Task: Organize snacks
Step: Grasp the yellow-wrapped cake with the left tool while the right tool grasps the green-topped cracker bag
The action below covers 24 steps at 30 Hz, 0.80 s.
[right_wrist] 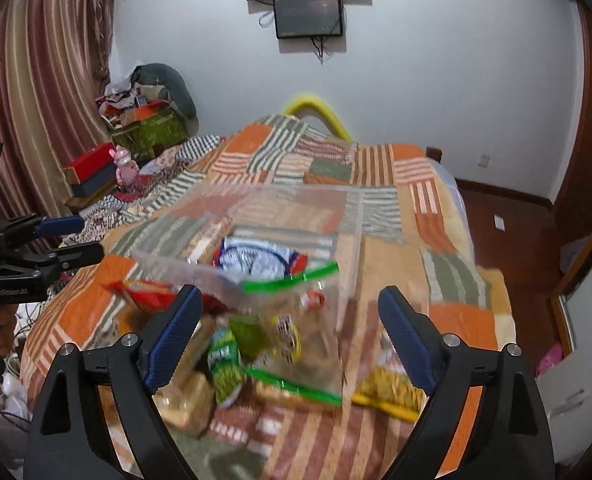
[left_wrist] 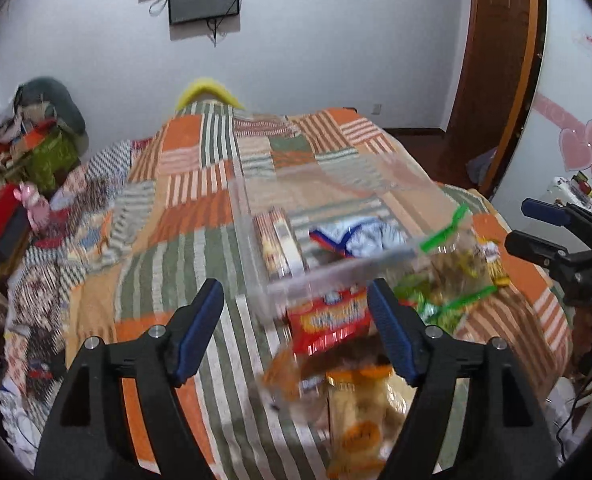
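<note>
I am holding both tools low over the bedspread [left_wrist: 200, 200], the left gripper [left_wrist: 296, 320] and right gripper [right_wrist: 288, 328] gaping wide, gripping nothing. Snacks [right_wrist: 232, 360] are lying heaped before a clear box [right_wrist: 280, 216].

Bedroom. White wall [right_wrist: 436, 80] across top of frame, two dark screens [right_wrist: 308, 16] mounted upper centre. Striped curtain [right_wrist: 36, 100] at left. Bed [right_wrist: 376, 168] with orange-green patchwork cover fills centre. Brown wood floor [right_wrist: 508, 224] at right; wooden door [left_wrist: 492, 60] upper right in left view.
</note>
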Each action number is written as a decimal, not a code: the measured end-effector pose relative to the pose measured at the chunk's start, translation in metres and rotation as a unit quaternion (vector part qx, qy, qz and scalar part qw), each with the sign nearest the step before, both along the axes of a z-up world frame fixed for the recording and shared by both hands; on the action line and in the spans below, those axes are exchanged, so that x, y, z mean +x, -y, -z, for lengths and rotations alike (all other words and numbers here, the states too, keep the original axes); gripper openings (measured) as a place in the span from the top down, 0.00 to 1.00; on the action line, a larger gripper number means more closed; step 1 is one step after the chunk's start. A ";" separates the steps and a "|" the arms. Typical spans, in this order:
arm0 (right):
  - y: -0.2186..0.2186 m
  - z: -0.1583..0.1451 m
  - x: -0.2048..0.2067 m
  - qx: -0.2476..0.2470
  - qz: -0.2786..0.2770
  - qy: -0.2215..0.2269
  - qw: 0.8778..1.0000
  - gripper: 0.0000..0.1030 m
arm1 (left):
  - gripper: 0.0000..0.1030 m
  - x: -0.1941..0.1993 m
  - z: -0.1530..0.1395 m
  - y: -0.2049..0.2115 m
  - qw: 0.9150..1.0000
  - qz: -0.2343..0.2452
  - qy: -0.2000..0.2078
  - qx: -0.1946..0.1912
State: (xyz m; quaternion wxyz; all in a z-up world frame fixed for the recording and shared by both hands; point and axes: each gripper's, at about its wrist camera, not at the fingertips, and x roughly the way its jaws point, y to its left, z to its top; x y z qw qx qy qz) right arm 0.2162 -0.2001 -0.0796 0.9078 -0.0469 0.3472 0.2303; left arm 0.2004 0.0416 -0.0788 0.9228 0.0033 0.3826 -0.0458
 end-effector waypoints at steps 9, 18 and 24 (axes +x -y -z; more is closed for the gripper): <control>0.009 0.014 -0.016 0.003 0.016 -0.011 1.000 0.00 | 0.28 -0.032 0.042 -0.002 0.998 0.005 -0.056 -0.020; 0.009 0.031 -0.007 -0.018 0.031 -0.017 0.999 0.00 | 0.28 -0.051 0.074 0.013 0.995 0.020 -0.092 -0.037; 0.008 0.046 -0.003 -0.011 0.020 -0.036 0.999 0.00 | 0.28 -0.054 0.094 0.020 0.993 0.023 -0.113 -0.035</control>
